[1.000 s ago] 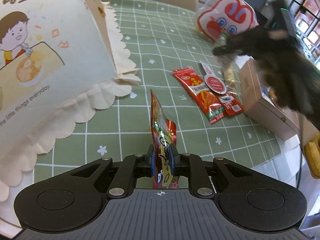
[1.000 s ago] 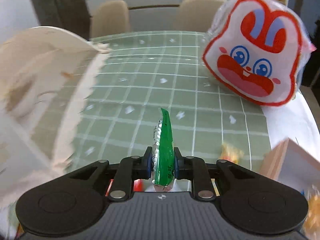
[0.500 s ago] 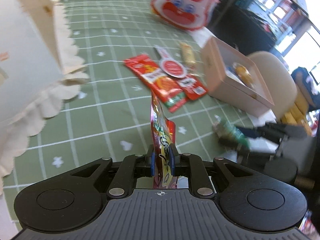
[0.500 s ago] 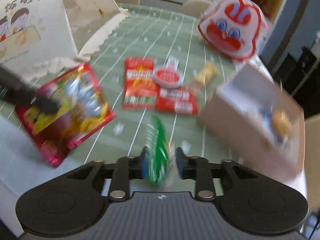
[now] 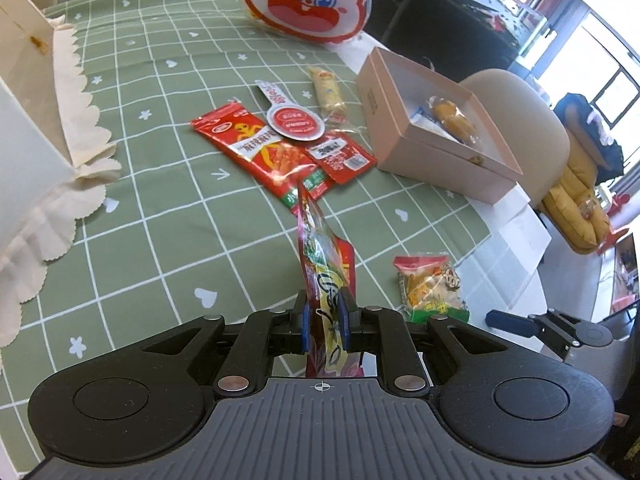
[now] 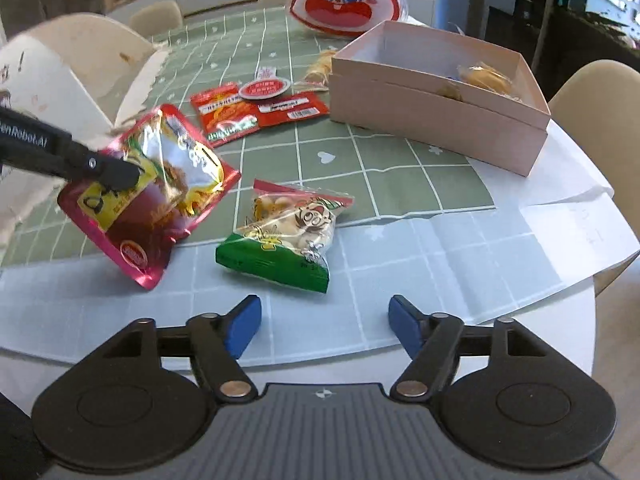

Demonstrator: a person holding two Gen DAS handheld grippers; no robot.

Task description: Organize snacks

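Note:
My left gripper (image 5: 323, 322) is shut on a shiny red and yellow snack pouch (image 5: 320, 268) and holds it above the table's near edge; the pouch shows flat-on in the right wrist view (image 6: 156, 196), with the left gripper's fingers (image 6: 100, 166) clamped on it. My right gripper (image 6: 322, 322) is open and empty, just behind a green and clear snack bag (image 6: 288, 232) that lies on the table, also in the left wrist view (image 5: 430, 284). Red snack packets (image 5: 272, 148) lie mid-table, also in the right wrist view (image 6: 248, 112).
An open pink box (image 6: 432, 120) with wrapped snacks inside stands at the right. A big rabbit-face bag (image 5: 312, 0) sits at the far end. A white paper bag with scalloped edge (image 5: 36, 128) stands at the left. A small yellow packet (image 5: 328, 90) lies by the box.
My right gripper has let go of the green bag, which now lies on the table, and has opened and pulled back. My left gripper still holds the pouch and has swung right.

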